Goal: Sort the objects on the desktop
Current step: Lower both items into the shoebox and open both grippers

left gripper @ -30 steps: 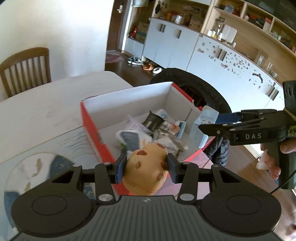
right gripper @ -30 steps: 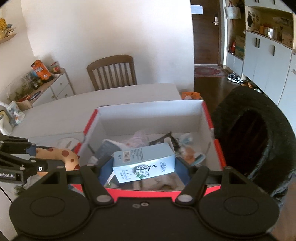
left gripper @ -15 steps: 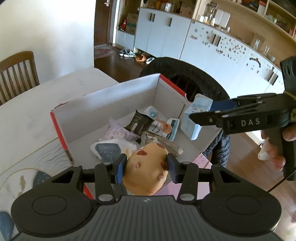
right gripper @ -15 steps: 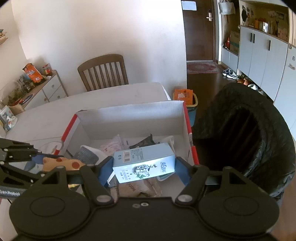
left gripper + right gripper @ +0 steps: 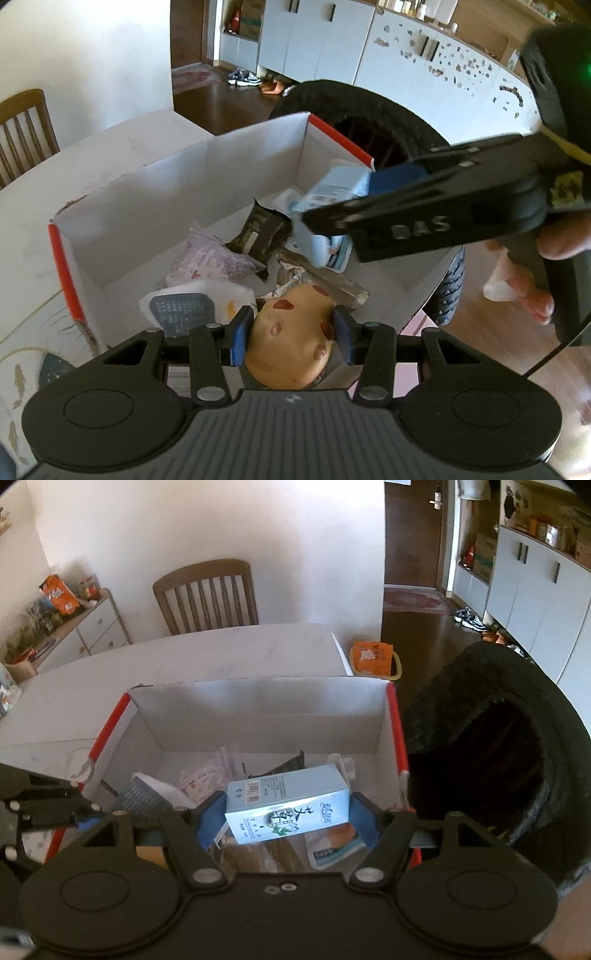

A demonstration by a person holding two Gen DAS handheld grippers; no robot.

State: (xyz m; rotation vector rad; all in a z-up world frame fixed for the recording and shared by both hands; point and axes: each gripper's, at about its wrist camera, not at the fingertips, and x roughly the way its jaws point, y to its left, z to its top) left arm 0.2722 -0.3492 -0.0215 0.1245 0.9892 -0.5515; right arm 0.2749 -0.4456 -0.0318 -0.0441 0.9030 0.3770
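Left claw (image 5: 291,336) grips spotted toy (image 5: 291,339); right claw (image 5: 288,819) grips carton (image 5: 288,805).

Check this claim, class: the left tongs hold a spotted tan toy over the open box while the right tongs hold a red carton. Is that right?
One slip: the carton in the right tongs is pale blue, as the right wrist view shows. The left tongs do hold the spotted tan toy over the box.
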